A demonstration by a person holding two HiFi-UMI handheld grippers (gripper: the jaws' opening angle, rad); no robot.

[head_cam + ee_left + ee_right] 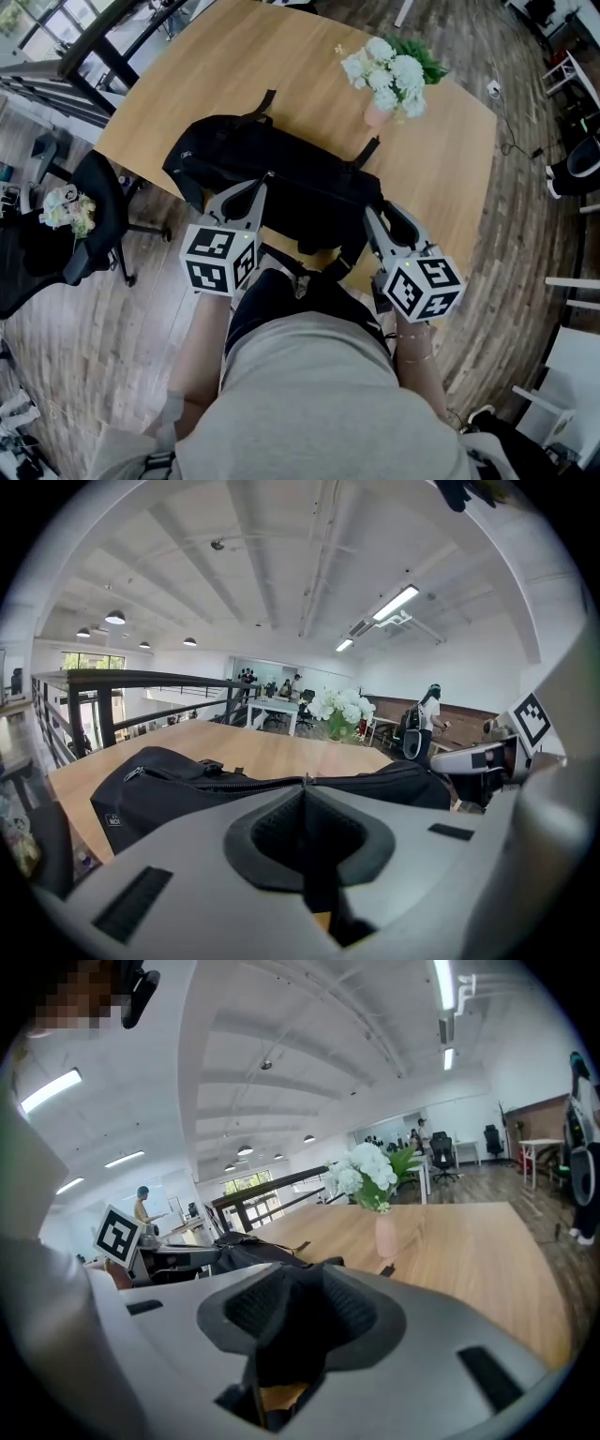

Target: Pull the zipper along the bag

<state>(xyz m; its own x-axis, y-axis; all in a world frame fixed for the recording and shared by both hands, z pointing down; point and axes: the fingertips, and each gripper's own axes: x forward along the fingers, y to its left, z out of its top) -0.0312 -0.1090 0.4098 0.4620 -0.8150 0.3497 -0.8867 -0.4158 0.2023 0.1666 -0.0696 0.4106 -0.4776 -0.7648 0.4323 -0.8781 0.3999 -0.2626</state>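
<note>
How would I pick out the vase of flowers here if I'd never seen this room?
Find the big wooden table with a black bag lying along its near side. Past the bag, near the far right edge, stands a small pink vase. It is the only upright thing there, topped with white flowers.

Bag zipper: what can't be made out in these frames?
- Zipper pull: left gripper view. It is tiny. The left gripper has its jaws together there, covering whatever they pinch.
- Right gripper: right gripper view. Black bag fabric sits between black pads; whether they press on it is unclear.
- Head view: the zipper line is lost, black on black and partly under both grippers.
</note>
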